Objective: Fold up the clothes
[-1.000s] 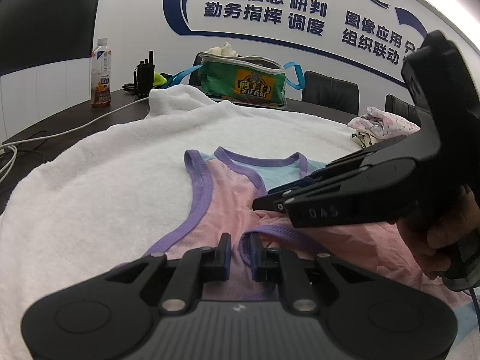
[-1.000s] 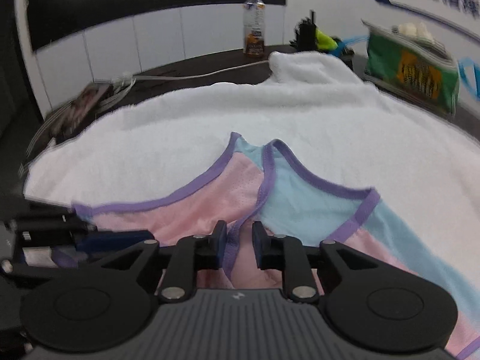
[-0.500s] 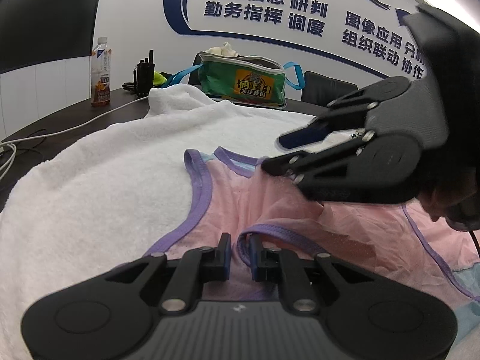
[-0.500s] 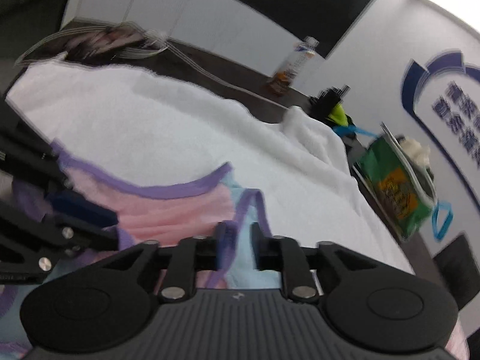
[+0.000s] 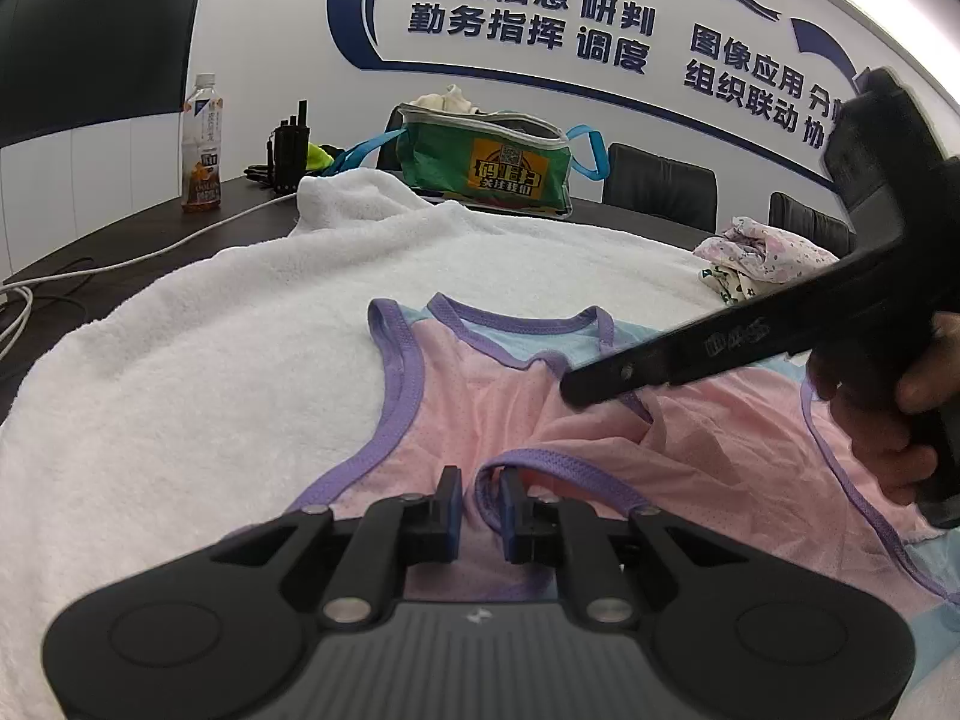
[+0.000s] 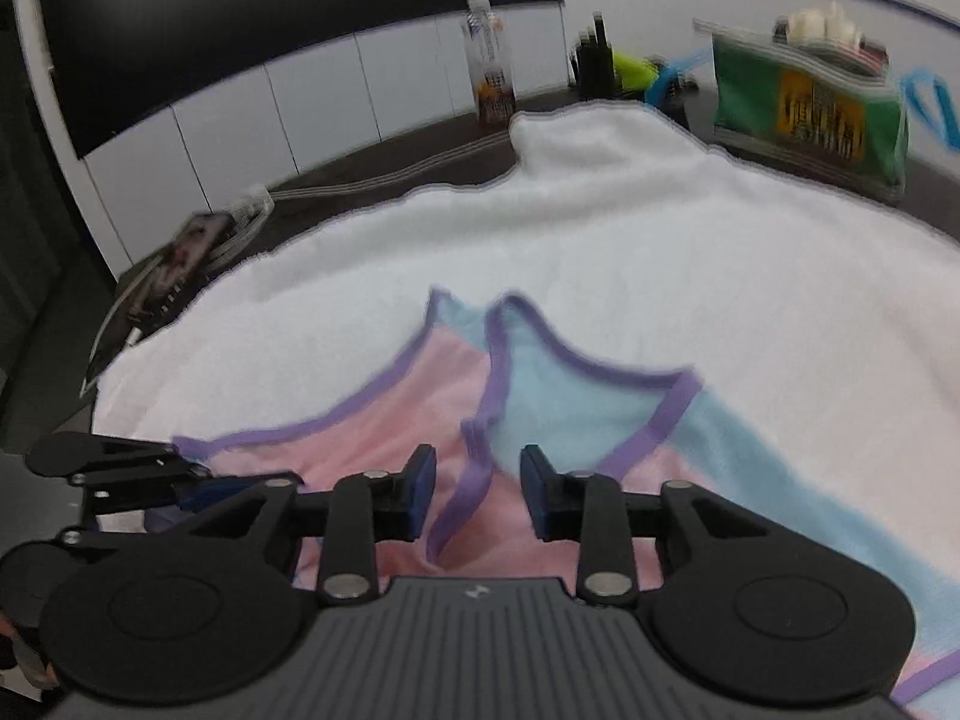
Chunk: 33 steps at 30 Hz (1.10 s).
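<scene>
Our left gripper [image 5: 480,501] has its fingers drawn close together, pinching a fold of the tank top [image 5: 480,396] where a purple-trimmed strap edge [image 5: 558,462] loops up between the pads. Our right gripper [image 6: 477,489] is spread apart, with a purple strap running loose through the gap, touching neither pad as far as we can tell; in the left wrist view it shows from the side as a dark bar [image 5: 720,351] above the pink cloth, held by a hand [image 5: 882,414] at the right edge.

The tank top lies mostly flat, pink panel towards us and light blue beyond, its neck and armhole edges bound in purple. It rests on a white fleecy towel [image 5: 198,372] that spreads well past the garment on the left and far sides, leaving us wide open room there. The towel's left edge drops onto a dark table [image 5: 120,240], where white cables [image 5: 108,267] run.

Farther off, well apart from the garment, we see a drink bottle [image 5: 204,144], a black radio [image 5: 291,147], a green bag [image 5: 486,162] at the towel's far edge, and a crumpled patterned garment [image 5: 762,258] to the right.
</scene>
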Each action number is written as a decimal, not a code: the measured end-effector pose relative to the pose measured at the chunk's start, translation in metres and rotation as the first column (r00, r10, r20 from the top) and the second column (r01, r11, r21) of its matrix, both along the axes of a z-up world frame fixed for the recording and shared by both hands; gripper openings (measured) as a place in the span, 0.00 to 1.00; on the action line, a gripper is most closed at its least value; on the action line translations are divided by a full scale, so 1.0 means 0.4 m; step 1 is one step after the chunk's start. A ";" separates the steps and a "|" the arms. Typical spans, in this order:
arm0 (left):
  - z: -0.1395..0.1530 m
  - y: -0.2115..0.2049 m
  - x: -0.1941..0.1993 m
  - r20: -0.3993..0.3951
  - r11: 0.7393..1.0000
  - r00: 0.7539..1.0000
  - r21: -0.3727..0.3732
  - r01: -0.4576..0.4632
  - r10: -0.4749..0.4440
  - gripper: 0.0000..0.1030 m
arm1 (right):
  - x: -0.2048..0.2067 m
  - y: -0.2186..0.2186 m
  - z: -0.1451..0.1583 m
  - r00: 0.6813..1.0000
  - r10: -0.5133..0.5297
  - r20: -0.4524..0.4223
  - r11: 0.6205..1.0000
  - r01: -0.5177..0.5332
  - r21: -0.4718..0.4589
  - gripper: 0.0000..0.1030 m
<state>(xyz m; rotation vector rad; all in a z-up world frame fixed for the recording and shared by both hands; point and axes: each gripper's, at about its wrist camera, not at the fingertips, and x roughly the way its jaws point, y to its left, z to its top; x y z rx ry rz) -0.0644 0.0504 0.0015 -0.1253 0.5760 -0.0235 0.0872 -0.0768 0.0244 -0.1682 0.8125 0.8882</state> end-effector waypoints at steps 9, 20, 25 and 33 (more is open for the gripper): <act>-0.001 -0.002 0.002 -0.001 1.000 1.000 0.005 0.000 0.000 0.11 | -0.138 0.111 0.027 0.864 0.189 0.466 0.975 -0.111 -0.191 0.08; -0.002 -0.002 0.001 0.001 1.000 1.000 0.002 -0.001 0.001 0.11 | -0.017 -0.064 0.079 0.989 -0.091 0.112 0.991 0.079 0.111 0.32; -0.001 -0.001 0.001 -0.001 1.000 1.000 -0.001 0.000 0.000 0.11 | -0.001 -0.051 0.014 0.992 -0.062 -0.112 0.984 0.079 0.157 0.08; 0.040 0.033 0.008 -0.029 0.990 0.994 -0.093 0.106 -0.109 0.20 | -0.092 0.031 0.058 0.982 -0.021 0.189 0.996 0.003 0.093 0.10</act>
